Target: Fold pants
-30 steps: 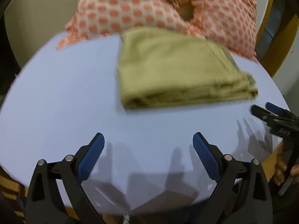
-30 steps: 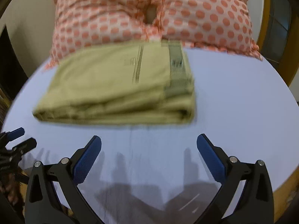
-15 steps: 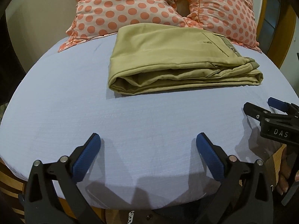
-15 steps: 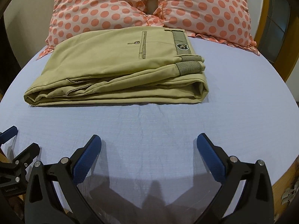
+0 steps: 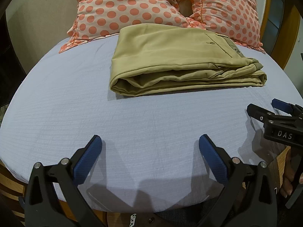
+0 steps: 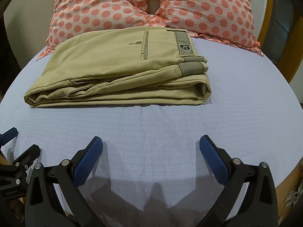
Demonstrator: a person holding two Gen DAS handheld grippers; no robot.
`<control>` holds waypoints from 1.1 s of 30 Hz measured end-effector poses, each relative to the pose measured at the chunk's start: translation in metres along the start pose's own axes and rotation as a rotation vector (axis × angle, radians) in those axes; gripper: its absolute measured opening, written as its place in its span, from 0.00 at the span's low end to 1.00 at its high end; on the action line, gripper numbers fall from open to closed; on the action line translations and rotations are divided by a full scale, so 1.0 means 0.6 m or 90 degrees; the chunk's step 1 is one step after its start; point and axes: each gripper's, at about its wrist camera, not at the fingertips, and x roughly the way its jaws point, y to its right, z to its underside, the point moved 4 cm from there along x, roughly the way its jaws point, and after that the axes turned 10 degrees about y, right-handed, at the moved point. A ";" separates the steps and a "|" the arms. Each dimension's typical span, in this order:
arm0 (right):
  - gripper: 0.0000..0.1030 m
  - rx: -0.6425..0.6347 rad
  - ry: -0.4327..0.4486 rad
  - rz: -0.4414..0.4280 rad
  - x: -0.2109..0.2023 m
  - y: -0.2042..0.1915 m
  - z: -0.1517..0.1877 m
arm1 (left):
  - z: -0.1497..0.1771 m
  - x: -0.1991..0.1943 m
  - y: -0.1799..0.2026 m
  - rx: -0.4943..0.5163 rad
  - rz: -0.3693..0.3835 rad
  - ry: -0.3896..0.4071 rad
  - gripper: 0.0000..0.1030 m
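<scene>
Khaki pants (image 5: pixel 176 60) lie folded in a flat stack on the light blue bed sheet (image 5: pixel 94 113), waistband to the right; in the right wrist view the pants (image 6: pixel 121 70) show a back pocket and a striped waistband. My left gripper (image 5: pixel 150 151) is open and empty, low over the sheet near the front edge, well short of the pants. My right gripper (image 6: pixel 151 152) is open and empty too, likewise near the front edge. Each gripper shows at the side of the other's view.
Two pink pillows with orange dots (image 5: pixel 132 9) (image 6: pixel 208 9) lean behind the pants at the head of the bed. A wooden bed frame (image 5: pixel 284 28) runs along the right. The sheet (image 6: pixel 246 94) ends at the front edge below the grippers.
Both grippers have pulled back slightly and steadied; the views went from blurred to sharp. The pants have not moved. Both grippers stayed open.
</scene>
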 end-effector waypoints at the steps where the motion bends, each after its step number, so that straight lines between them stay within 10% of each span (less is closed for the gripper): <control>1: 0.99 0.000 0.000 0.000 0.000 0.000 0.000 | 0.000 0.000 0.000 0.000 0.000 0.000 0.98; 33: 0.99 0.002 0.001 0.002 0.001 -0.001 0.000 | -0.006 0.008 -0.004 -0.009 -0.008 -0.007 0.98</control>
